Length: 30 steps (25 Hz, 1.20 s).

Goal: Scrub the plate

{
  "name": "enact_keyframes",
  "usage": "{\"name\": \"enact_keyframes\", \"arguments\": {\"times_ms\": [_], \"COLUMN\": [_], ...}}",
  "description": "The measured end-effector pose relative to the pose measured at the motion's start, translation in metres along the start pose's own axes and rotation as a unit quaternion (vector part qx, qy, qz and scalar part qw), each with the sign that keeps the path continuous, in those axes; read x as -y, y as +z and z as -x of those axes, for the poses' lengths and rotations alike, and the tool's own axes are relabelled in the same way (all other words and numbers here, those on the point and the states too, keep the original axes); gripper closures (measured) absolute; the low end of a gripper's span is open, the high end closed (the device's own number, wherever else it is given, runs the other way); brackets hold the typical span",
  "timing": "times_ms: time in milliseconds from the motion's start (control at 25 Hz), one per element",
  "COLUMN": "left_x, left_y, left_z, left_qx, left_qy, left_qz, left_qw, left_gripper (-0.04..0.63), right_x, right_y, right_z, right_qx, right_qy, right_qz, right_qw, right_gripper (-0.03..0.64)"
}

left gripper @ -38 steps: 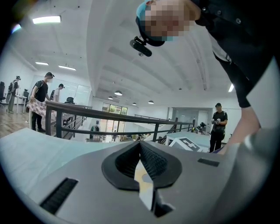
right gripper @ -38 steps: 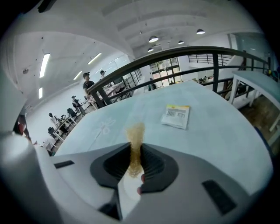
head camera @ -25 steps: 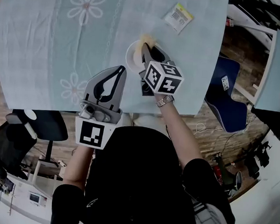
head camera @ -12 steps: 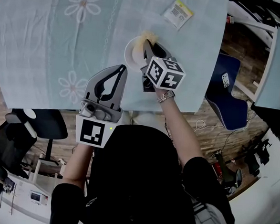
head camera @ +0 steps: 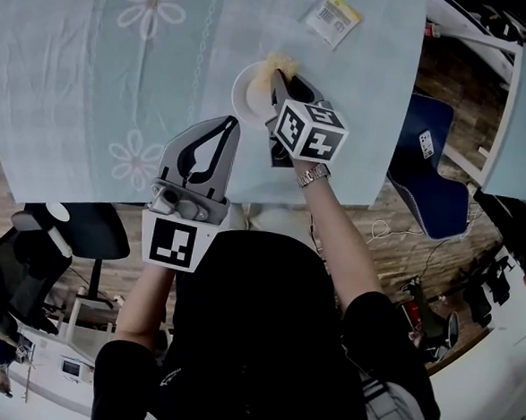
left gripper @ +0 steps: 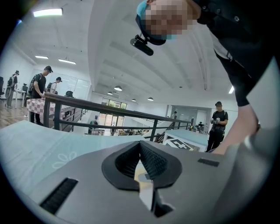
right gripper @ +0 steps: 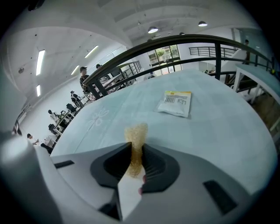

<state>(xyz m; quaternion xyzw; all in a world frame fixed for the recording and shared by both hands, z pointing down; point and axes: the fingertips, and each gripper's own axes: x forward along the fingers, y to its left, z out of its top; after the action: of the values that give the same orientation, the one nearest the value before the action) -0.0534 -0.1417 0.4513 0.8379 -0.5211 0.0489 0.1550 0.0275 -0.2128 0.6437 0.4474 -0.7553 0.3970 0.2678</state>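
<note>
White plate (head camera: 243, 100) lying near front edge of table (head camera: 73, 102), not steadied. Judged risk: may be pushed along under scrubbing, or sponge (right gripper: 136, 131) dragged from narrow grip. Right gripper (right gripper: 137, 151) clamped on sponge at plate's far rim — contact not confirmed. Left gripper (head camera: 224, 130) closed, empty, apart from plate.

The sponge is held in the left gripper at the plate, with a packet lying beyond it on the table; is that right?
Not quite: the right gripper holds the sponge, pinched between its jaws in the right gripper view. The plate and the packet are as you say.
</note>
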Motion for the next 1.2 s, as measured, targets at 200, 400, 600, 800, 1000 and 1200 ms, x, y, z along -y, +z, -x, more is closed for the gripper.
{"name": "enact_keyframes", "arguments": {"times_ms": [200,400,600,800,1000,1200], "left_x": [0.001,0.002,0.007,0.013,0.02,0.029], "left_y": [0.002,0.003,0.002,0.006,0.005,0.006], "left_z": [-0.001,0.001,0.004,0.005,0.005,0.008], "left_qx": [0.001,0.001,-0.002,0.002,0.004,0.004], "left_qy": [-0.002,0.003,0.0,-0.006,-0.011,-0.018], "left_qz": [-0.004,0.001,-0.003,-0.006,-0.009,-0.012], "left_qw": [1.0,1.0,1.0,1.0,0.9999,0.9998], "left_gripper": [0.581,0.581,0.582,0.581,0.582,0.582], "right_x": [0.005,0.01,0.02,0.032,0.042,0.047], "right_y": [-0.002,-0.003,-0.006,-0.01,-0.017,-0.019], "right_z": [0.003,0.009,0.015,0.022,0.025,0.038], "right_qx": [-0.003,-0.004,-0.006,-0.001,0.007,-0.003], "right_qy": [-0.006,-0.014,-0.026,-0.033,-0.034,-0.049], "right_qz": [0.0,-0.001,-0.001,-0.004,-0.005,-0.018], "right_qw": [1.0,1.0,1.0,0.999,0.999,0.999], "right_gripper": [0.557,0.557,0.557,0.557,0.557,0.557]}}
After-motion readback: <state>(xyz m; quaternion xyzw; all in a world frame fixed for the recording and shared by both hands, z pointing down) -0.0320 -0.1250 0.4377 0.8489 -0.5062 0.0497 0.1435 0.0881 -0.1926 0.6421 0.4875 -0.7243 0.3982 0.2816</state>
